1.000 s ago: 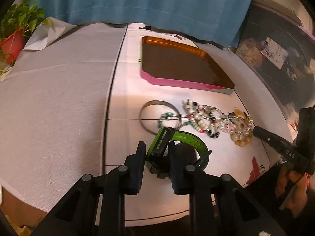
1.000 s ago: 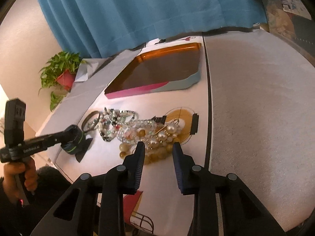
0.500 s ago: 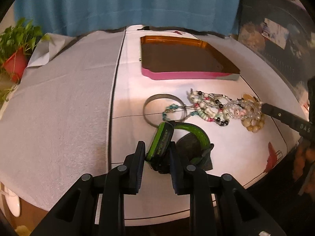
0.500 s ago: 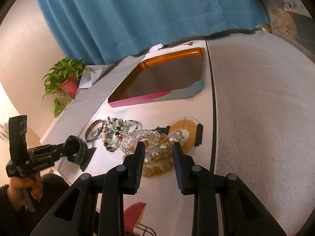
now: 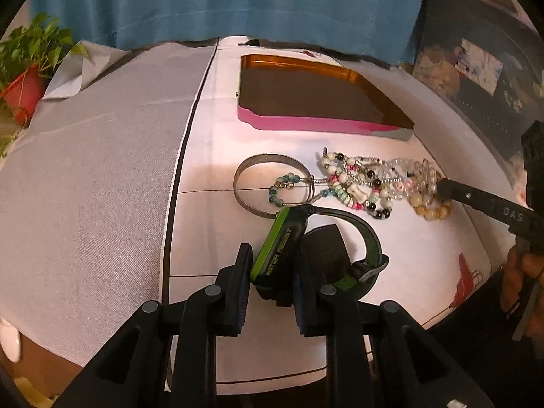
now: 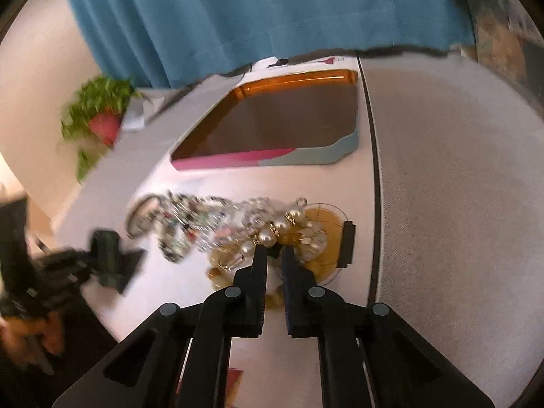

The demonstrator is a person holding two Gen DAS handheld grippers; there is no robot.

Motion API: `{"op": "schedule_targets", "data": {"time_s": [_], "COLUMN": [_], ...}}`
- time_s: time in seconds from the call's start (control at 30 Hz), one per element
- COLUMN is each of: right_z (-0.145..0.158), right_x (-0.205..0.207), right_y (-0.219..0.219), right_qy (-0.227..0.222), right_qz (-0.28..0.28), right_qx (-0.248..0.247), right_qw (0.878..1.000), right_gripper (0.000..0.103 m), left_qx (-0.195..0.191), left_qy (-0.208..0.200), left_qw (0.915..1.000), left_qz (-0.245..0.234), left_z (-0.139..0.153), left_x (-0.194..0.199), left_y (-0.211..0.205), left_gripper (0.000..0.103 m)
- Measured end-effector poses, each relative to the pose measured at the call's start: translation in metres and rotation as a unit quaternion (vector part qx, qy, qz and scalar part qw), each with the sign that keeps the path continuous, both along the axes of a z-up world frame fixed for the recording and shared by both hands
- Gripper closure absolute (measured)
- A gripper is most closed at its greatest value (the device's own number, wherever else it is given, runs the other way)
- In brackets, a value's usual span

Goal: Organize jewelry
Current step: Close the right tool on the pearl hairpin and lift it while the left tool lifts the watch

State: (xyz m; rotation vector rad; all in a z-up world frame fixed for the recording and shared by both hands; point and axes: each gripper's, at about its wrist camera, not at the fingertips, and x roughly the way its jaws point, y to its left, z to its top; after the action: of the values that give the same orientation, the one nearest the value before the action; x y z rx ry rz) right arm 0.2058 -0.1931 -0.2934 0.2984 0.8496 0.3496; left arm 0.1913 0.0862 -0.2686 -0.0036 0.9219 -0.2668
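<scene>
My left gripper [image 5: 272, 261] is shut on a green and black watch [image 5: 282, 248] and holds it above the white cloth, its strap [image 5: 367, 238] curling to the right. A pile of beaded bracelets and necklaces [image 5: 370, 183] and a metal bangle [image 5: 272, 183] lie beyond it. My right gripper [image 6: 273, 255] has its jaws nearly closed at the near edge of the pile, around a pearl necklace [image 6: 272, 234]. Whether it grips the pearls is unclear. A brown tray with orange and pink rim [image 5: 326, 125] lies at the back, also in the right wrist view [image 6: 265, 158].
A round amber disc with a black clasp [image 6: 336, 238] lies under the right end of the pile. Grey cloth [image 5: 91, 170] covers the table left of a dark seam. A potted plant [image 5: 23, 78] stands at far left. A blue curtain [image 5: 238, 0] hangs behind.
The right gripper moved forward and down into the pearl end of the pile and its jaws narrowed. The left gripper kept hold of the watch and lifted it slightly.
</scene>
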Motion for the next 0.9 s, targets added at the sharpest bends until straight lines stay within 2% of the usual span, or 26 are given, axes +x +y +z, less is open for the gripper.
{"op": "schedule_targets", "data": {"time_s": [0.1, 0.23, 0.47, 0.6, 0.7, 0.77, 0.83, 0.9], "right_z": [0.003, -0.003, -0.009, -0.01, -0.008, -0.007, -0.005, -0.003], "right_x": [0.001, 0.011, 0.025, 0.033, 0.036, 0.039, 0.04, 0.04], "right_y": [-0.011, -0.017, -0.012, -0.008, -0.002, 0.001, 0.003, 0.005], "right_qy": [0.001, 0.021, 0.045, 0.073, 0.079, 0.083, 0.078, 0.068], "right_qz": [-0.011, -0.019, -0.02, -0.017, -0.017, -0.018, -0.028, -0.028], "right_qx": [0.033, 0.063, 0.076, 0.09, 0.08, 0.068, 0.051, 0.039], "right_qw": [0.999, 0.998, 0.996, 0.993, 0.994, 0.994, 0.995, 0.997], "right_gripper": [0.092, 0.092, 0.088, 0.078, 0.074, 0.075, 0.09, 0.091], "left_qx": [-0.018, -0.019, -0.028, -0.039, -0.045, -0.046, -0.045, -0.043], "left_qy": [-0.016, -0.02, -0.019, -0.017, -0.017, -0.017, -0.018, -0.019], "left_qw": [0.9997, 0.9996, 0.9994, 0.999, 0.9987, 0.9987, 0.9988, 0.9989], "left_qz": [0.01, 0.009, 0.005, 0.011, 0.015, 0.012, 0.007, 0.001], "left_z": [-0.002, -0.002, -0.002, -0.002, -0.001, -0.001, -0.002, -0.002], "left_x": [-0.004, -0.004, -0.004, -0.004, -0.003, -0.003, -0.003, -0.003], "left_y": [0.004, 0.003, 0.005, 0.008, 0.008, 0.006, 0.005, 0.002], "left_gripper": [0.084, 0.084, 0.084, 0.084, 0.084, 0.084, 0.084, 0.084]}}
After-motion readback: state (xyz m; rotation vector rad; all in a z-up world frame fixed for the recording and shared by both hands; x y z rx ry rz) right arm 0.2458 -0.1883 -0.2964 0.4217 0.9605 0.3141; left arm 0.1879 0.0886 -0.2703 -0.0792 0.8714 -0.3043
